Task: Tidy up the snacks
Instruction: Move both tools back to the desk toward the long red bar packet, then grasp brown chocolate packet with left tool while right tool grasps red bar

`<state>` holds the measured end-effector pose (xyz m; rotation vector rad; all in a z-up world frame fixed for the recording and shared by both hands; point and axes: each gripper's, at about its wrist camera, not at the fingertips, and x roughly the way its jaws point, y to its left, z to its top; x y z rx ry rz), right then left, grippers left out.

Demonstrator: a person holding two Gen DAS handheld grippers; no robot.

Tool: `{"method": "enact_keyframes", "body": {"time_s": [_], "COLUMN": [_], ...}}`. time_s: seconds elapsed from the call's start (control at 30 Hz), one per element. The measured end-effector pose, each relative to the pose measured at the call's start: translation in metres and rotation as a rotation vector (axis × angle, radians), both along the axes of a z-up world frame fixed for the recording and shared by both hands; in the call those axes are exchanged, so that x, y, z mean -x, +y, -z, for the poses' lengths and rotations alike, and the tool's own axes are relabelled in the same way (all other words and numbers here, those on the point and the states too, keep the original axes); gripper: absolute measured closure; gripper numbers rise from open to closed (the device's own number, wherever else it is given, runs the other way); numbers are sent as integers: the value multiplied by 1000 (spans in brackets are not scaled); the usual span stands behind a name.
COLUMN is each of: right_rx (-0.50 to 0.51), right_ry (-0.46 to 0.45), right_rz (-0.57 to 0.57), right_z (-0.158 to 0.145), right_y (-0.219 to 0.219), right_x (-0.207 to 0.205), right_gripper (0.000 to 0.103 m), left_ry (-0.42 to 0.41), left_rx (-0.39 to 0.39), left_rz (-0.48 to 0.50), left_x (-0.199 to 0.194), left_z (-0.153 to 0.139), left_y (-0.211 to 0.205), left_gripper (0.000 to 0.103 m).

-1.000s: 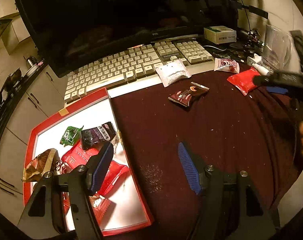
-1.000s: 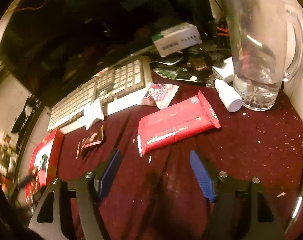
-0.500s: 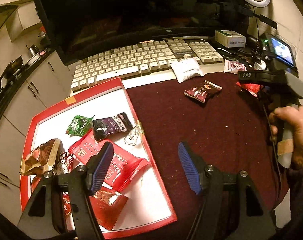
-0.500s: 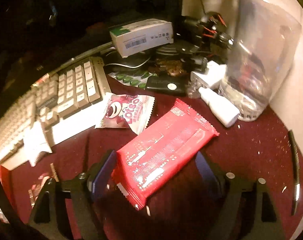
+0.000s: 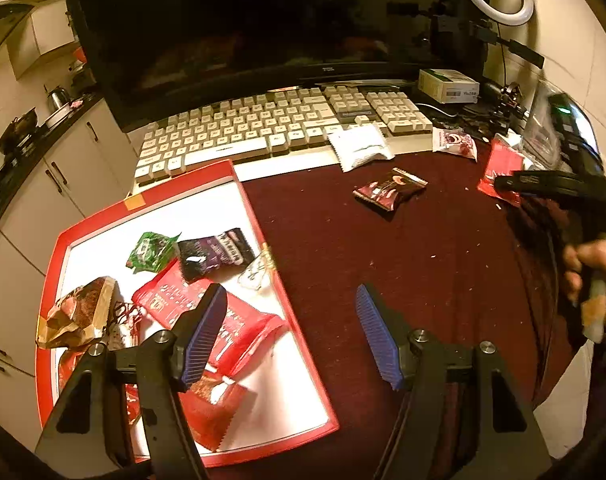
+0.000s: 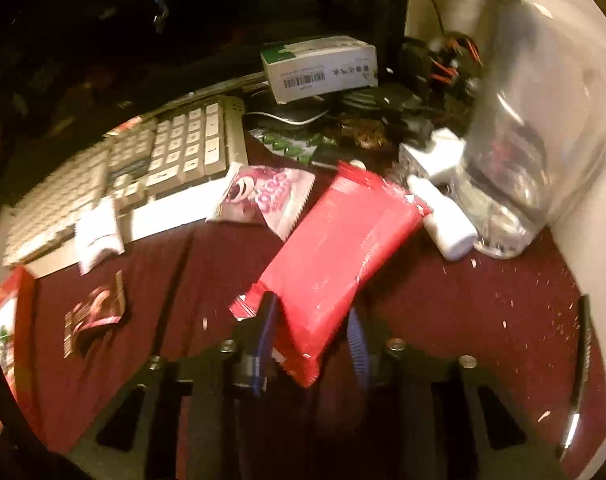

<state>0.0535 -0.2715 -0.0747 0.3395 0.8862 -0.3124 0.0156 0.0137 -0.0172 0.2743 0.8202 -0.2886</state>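
Fingers point(image 6: 263, 344) around slanted red packet point(image 6: 343, 248)

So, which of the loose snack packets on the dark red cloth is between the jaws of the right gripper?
The long red packet; the jaws are closing on its near end. The others lie apart.

My count: one red tray point(image 5: 259, 216). In tray, as far as I can tell: one green packet point(image 5: 151, 250), one dark purple packet point(image 5: 215, 254), one brown crumpled wrapper point(image 5: 79, 314), three red packets; pile partly hidden. On cloth: four packets. One keyboard point(image 5: 279, 128). One white box point(image 6: 319, 66). One glass pitcher point(image 6: 543, 128). One small white bottle point(image 6: 443, 218).
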Motion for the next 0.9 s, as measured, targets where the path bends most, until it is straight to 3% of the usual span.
{"method": "enact_keyframes", "body": {"time_s": [0.17, 0.43, 0.67, 0.9], "right_rx": [-190, -345, -388, -454], "right_ry": [-110, -203, -220, -233], "right_rz": [-103, -184, -204, -213], "right_z": [-2, 18, 23, 27], "right_y": [-27, -58, -64, -71], "right_x": [37, 39, 33, 31], "right_gripper": [78, 80, 80, 78], "left_ry": [-20, 7, 11, 87], "left_rx": [-42, -98, -170, -161], "left_rz": [14, 4, 21, 87], "left_x": [-17, -73, -101, -112], "left_z": [-3, 10, 28, 45], "left_y": [-29, -87, -123, -138], "left_gripper": [36, 36, 36, 35]}}
